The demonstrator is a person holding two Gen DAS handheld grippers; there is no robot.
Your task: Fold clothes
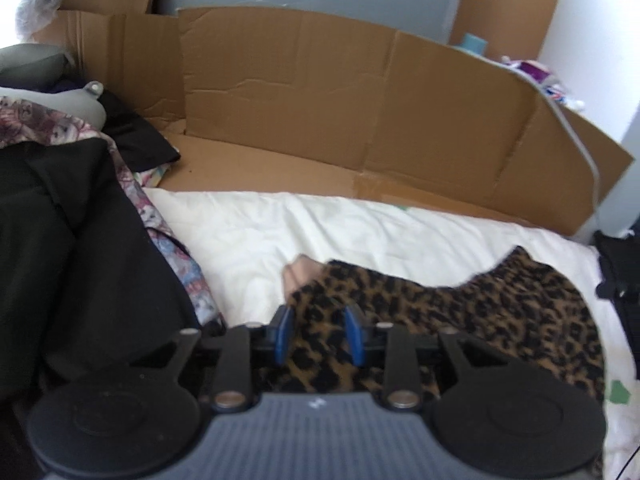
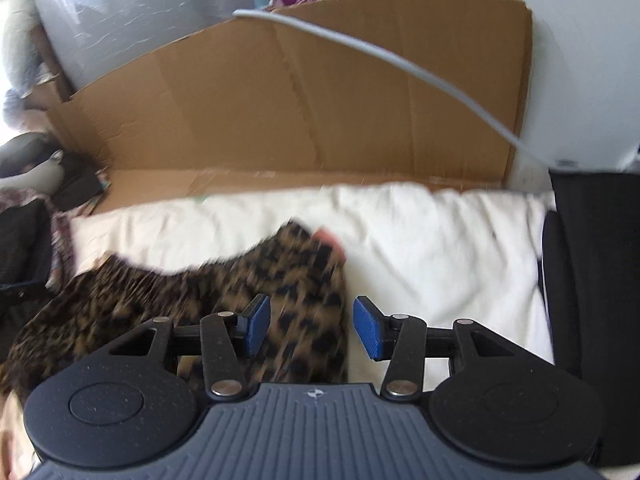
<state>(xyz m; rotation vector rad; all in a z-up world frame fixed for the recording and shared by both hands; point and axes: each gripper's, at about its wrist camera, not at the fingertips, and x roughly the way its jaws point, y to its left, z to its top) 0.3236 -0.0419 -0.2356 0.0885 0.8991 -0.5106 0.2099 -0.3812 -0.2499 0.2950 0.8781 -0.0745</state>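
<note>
Left gripper (image 1: 319, 326) slightly parted; right gripper (image 2: 312, 322) wider, angled downward.

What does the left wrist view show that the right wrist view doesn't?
Left wrist only: the left gripper, jaws apart over the cloth, and a large black garment heaped beside it.
Right wrist only: the right gripper, jaws wide with the garment's edge between them, unpinched, and a black chair at the bed's side.
Both: the leopard-print garment lying on the white sheet, the cardboard wall behind, and the grey cable.
</note>
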